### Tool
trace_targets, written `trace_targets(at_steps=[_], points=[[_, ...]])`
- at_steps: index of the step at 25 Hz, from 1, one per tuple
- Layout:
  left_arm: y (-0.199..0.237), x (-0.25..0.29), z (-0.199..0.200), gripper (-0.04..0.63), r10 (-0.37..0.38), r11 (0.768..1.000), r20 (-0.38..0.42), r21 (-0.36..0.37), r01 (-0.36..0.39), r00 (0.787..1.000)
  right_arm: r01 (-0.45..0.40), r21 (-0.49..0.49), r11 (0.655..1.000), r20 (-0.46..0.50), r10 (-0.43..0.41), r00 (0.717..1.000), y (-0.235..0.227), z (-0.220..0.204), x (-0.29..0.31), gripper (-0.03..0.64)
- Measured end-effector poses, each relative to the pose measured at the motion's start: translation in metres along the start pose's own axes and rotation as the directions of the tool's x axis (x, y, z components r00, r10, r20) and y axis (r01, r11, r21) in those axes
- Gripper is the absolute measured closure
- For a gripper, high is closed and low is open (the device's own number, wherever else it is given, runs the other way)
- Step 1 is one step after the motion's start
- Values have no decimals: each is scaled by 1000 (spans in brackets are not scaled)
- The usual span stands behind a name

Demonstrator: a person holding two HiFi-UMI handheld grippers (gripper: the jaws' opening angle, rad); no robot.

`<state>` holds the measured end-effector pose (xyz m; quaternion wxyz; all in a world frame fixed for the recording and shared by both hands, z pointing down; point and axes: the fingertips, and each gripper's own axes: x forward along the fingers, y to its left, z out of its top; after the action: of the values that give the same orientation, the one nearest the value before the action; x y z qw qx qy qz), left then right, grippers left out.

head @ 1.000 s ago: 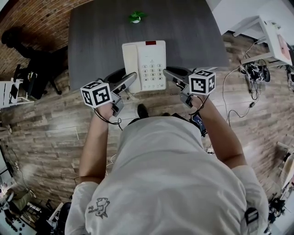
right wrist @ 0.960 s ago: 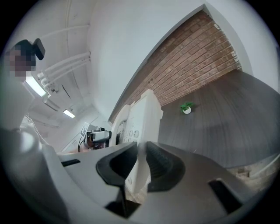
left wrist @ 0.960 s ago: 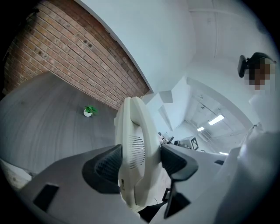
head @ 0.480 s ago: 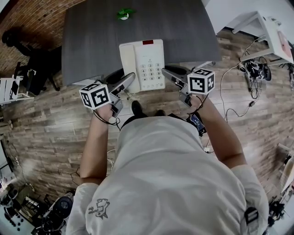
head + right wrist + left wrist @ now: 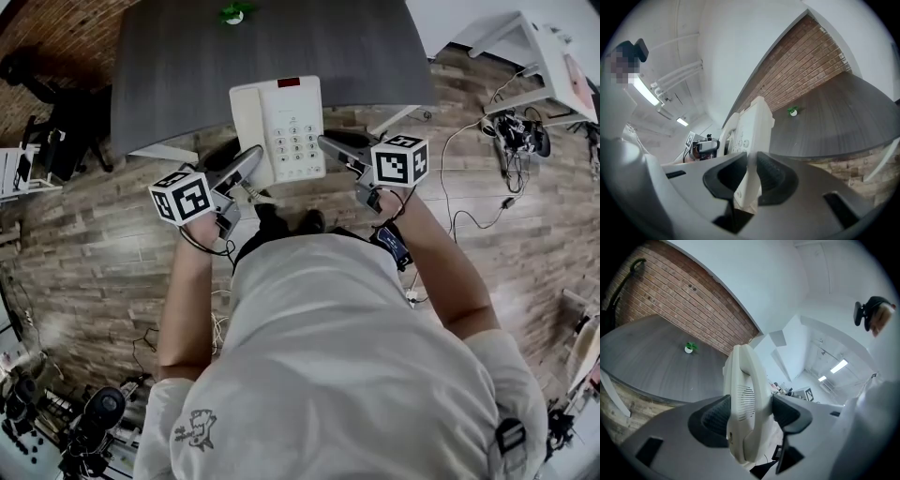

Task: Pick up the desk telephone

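Grey table point(image 5: 187, 56) lies below the cream desk telephone point(image 5: 281, 122), which is held up over its near edge. The left gripper point(image 5: 249, 161) is clamped on the handset point(image 5: 745, 399) side, and the right gripper point(image 5: 328, 143) pinches the thin keypad edge. If that narrow bite slips or the handset unseats, the phone would probably tip and fall.

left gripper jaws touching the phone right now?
Touching. The left gripper view shows the left gripper with both jaws pressed against opposite sides of the phone, with no gap.
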<state>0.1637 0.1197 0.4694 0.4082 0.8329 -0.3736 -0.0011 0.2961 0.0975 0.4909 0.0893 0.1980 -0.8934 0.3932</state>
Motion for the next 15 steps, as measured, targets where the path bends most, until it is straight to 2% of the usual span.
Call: trace_targets(at_steps=[8, 15], points=[[-17, -13, -12, 298, 15, 1000, 8, 12, -15, 1000, -17, 3, 1000, 5, 17, 1000, 15, -15, -11, 543], [-15, -39, -13, 298, -10, 1000, 13, 23, 9, 1000, 3, -16, 1000, 21, -3, 1000, 39, -23, -2, 543]])
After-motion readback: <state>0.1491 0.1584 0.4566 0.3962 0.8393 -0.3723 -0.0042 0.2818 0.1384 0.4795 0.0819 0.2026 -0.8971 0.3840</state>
